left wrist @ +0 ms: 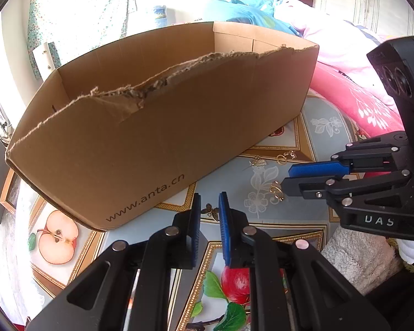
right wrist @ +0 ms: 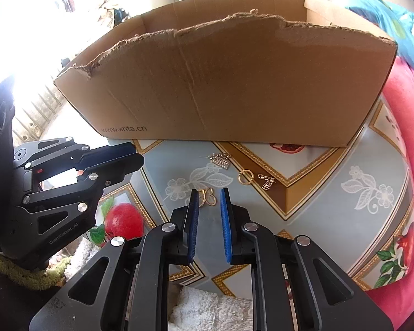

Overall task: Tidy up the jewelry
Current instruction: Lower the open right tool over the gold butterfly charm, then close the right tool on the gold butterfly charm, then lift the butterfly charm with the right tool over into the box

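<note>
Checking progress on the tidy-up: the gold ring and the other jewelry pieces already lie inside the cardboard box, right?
Not right. The gold ring and the other jewelry pieces still lie on the patterned tablecloth in front of the cardboard box, not inside it. The right wrist view shows this.

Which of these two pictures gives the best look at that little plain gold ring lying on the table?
The right wrist view. There the gold ring lies in the open, its whole loop clear against the tablecloth in front of the cardboard box. In the left wrist view the gold ring is smaller and foreshortened, near the right gripper.
</note>
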`<state>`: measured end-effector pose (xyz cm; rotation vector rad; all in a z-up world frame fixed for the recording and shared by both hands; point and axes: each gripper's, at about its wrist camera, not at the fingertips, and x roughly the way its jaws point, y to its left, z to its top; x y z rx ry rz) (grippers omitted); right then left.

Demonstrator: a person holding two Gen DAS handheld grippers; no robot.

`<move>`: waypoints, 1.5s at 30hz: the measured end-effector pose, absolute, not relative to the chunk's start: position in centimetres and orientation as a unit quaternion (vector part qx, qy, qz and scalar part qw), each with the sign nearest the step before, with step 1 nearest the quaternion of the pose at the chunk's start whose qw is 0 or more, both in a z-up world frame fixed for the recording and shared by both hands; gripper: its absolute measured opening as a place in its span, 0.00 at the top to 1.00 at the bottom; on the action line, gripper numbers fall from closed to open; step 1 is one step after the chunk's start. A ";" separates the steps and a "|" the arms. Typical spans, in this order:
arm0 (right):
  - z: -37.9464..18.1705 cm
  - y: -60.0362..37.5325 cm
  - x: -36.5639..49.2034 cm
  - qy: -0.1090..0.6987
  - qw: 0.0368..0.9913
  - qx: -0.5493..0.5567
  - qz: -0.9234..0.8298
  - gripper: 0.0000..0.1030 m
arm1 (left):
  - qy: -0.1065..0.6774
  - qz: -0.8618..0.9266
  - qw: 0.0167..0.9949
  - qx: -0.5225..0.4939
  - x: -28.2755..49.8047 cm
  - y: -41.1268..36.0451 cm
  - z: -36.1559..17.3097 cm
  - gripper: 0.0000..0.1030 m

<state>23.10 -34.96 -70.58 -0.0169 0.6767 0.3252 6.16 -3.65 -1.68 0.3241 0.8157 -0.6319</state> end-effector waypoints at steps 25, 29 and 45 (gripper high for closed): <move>-70.5 -34.2 22.8 0.326 0.923 -0.046 0.200 0.78 | 0.390 -0.300 0.857 0.154 6.5 -3.5 -2.0 0.88; -70.4 -33.5 23.2 0.321 0.924 -0.076 0.195 0.74 | 0.391 -0.298 0.857 0.154 6.5 -3.6 -2.1 0.88; -72.0 -29.6 23.4 0.309 0.934 -0.091 0.153 0.82 | 0.399 -0.291 0.856 0.157 6.9 -4.0 -2.3 0.88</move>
